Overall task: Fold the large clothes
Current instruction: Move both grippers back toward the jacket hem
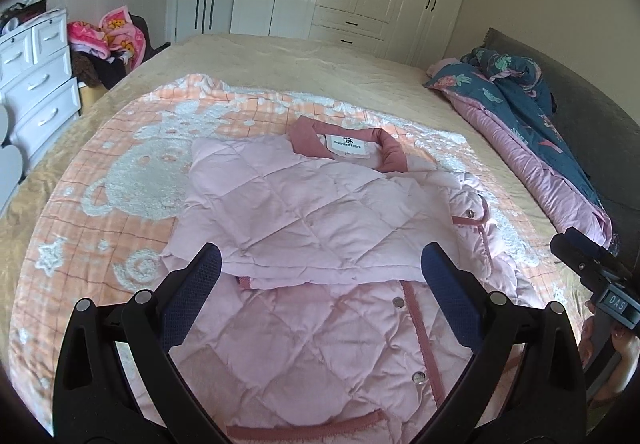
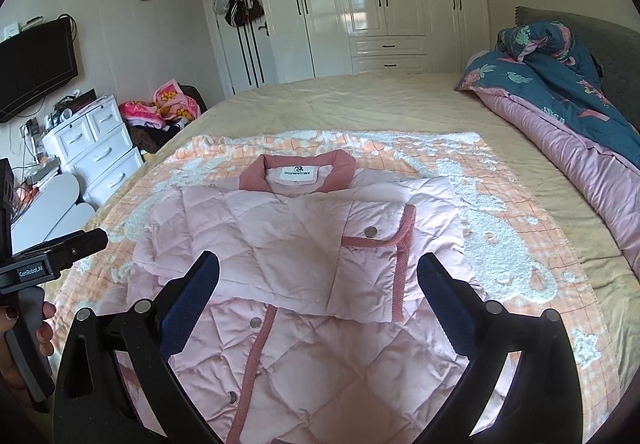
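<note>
A pale pink quilted jacket (image 1: pixel 320 228) with darker pink trim and collar (image 1: pixel 348 146) lies on the bed, both sleeves folded across its front. It also shows in the right wrist view (image 2: pixel 304 244). My left gripper (image 1: pixel 322 264) is open and empty, hovering over the jacket's lower front. My right gripper (image 2: pixel 318 272) is open and empty over the same area; its body shows at the right edge of the left wrist view (image 1: pixel 596 276). The left gripper's body shows at the left edge of the right wrist view (image 2: pixel 52 260).
The jacket rests on an orange-and-white blanket (image 1: pixel 132 180) over a beige bed (image 2: pixel 360 100). A rolled blue-and-pink duvet (image 2: pixel 568 112) lies along the grey headboard at right. White drawers (image 2: pixel 96 152) and a clothes pile (image 2: pixel 168 108) stand left; a wardrobe (image 2: pixel 380 4) stands behind.
</note>
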Motion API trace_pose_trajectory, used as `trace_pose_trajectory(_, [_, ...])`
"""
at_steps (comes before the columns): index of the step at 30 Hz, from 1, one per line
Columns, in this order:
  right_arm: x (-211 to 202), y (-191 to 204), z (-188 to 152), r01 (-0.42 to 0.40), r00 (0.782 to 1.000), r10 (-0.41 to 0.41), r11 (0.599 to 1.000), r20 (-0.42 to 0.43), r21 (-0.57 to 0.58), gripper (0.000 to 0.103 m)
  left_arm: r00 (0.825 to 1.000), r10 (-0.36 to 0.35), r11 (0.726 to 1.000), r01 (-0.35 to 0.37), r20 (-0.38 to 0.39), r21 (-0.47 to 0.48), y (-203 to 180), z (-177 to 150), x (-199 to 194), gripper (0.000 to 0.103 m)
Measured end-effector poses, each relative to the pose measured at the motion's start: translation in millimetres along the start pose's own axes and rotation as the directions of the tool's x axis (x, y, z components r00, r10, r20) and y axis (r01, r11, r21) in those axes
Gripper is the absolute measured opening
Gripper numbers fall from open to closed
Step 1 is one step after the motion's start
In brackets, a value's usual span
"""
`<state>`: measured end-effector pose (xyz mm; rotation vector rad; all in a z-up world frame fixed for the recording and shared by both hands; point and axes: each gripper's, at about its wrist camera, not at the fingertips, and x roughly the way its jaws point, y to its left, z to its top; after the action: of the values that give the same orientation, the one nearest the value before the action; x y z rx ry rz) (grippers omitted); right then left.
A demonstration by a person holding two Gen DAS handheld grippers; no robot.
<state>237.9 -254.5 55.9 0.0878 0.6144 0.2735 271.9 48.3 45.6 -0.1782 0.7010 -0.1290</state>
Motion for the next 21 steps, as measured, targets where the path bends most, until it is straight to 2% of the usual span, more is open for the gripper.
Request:
trace_pose_trajectory(3, [-12,1,-3,0.009,1.000,-0.009,1.000,0.019,0.001,0.099,1.000,-0.002,1.000,0.002,0.022,-0.009,0,-5,-12,0.094])
trace_pose_trajectory(10, [-41,8,-21,-0.012,1.000,0.012,1.000,0.008,0.001,0.099,0.998,-0.039,0.999,0.041,0.055,-0.022,-2,-23,-48,0.094])
trace_pose_trajectory(21, [-84,15,-46,-0.021,1.000,0.021,1.000,-0.004,-0.002,0.099,0.997,-0.016,0.999,0.018,0.071,-0.030,0,-50,-96,0.094])
